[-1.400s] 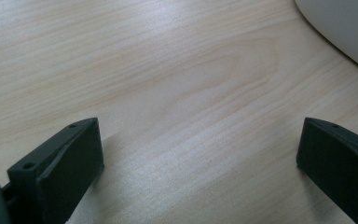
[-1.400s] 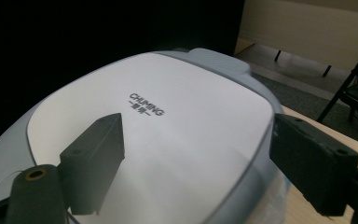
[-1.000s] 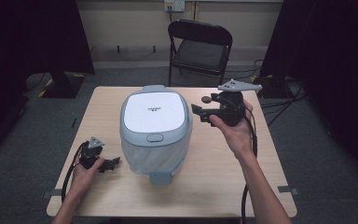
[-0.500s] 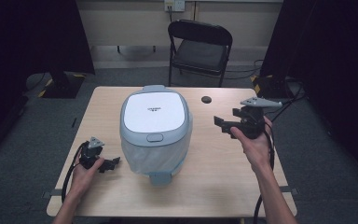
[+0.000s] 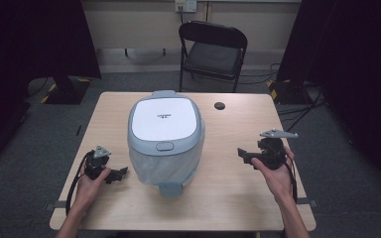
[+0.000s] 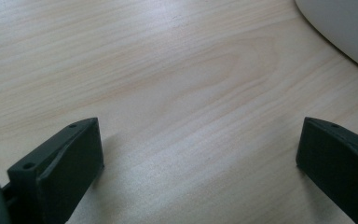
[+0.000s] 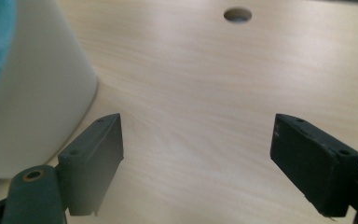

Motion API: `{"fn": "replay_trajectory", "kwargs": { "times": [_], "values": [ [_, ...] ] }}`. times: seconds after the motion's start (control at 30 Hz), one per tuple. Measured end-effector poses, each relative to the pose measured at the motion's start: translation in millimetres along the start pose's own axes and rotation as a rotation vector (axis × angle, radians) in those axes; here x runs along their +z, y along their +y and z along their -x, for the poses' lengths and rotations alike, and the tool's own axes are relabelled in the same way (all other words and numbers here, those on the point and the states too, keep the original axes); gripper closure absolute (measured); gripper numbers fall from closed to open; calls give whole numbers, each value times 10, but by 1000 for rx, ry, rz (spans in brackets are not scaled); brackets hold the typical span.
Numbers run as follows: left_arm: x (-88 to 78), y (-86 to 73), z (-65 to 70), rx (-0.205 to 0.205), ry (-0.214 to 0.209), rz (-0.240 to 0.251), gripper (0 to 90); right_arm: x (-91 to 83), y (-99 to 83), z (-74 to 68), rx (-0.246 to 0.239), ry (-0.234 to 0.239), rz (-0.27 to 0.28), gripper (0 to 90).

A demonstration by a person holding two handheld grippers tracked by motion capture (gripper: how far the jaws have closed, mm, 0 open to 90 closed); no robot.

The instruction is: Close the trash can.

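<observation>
High view: rice cooker (image 5: 164, 136) mid-table, lid shut, untouched. My left gripper (image 5: 121, 173) and right gripper (image 5: 243, 154) flank it, jaws wide apart, empty. Judging: nothing done yet, lid opening remains.

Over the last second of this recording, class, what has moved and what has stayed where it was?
The right gripper has drawn back from beside the rice cooker's lid, toward the person and down to the table's right side. Its jaws are open and hold nothing. The left gripper, also open, rests as before at the cooker's left. The cooker, lid shut, has not shifted.
</observation>
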State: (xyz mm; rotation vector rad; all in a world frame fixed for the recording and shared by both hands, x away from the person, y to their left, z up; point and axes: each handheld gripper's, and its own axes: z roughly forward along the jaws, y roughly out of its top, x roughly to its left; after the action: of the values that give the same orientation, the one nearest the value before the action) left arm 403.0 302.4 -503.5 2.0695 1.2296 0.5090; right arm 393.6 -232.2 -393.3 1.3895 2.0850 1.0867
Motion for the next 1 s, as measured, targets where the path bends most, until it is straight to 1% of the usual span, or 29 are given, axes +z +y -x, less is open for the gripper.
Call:
{"fn": "replay_trajectory", "kwargs": {
  "times": [0.1,0.2,0.23,0.3,0.33,0.4,0.47,0.5,0.57,0.6,0.63,0.7,0.83,0.87,0.97,1.0],
  "values": [
    [-1,-1,1,3,2,1,0,56,-178,73,34,-5,-20,160],
    [-1,-1,1,3,2,1,0,109,-337,120,44,-28,-49,148],
    [-2,-1,0,3,1,1,0,129,-388,137,48,-22,-54,148],
    [-2,-1,0,3,1,1,0,177,-486,169,59,-33,-72,148],
    [-2,-1,1,3,1,1,0,197,-535,187,65,-31,-77,148],
    [-2,-1,1,3,1,1,0,226,-625,224,76,-44,-84,148],
    [-2,-1,1,3,1,1,0,256,-697,265,83,-69,-101,150],
    [-2,-1,1,3,1,1,0,266,-723,285,84,-80,-104,150],
    [-2,-1,1,3,1,1,0,289,-770,310,69,-111,-129,150],
    [-2,-2,1,3,1,1,0,302,-794,327,81,-114,-133,149],
    [-2,-1,1,3,1,1,0,318,-819,345,84,-110,-148,149],
    [-2,-2,4,2,1,2,0,355,-875,348,58,-143,-179,147],
    [-1,-4,9,2,-3,4,0,369,-939,341,34,-156,-156,134],
    [0,-5,10,2,-5,5,0,372,-959,333,19,-160,-145,130],
    [-1,-4,10,4,-5,4,0,361,-1016,328,13,-159,-103,126],
    [-1,-4,10,4,-5,5,0,365,-1030,321,15,-166,-89,123]
  ]
}}
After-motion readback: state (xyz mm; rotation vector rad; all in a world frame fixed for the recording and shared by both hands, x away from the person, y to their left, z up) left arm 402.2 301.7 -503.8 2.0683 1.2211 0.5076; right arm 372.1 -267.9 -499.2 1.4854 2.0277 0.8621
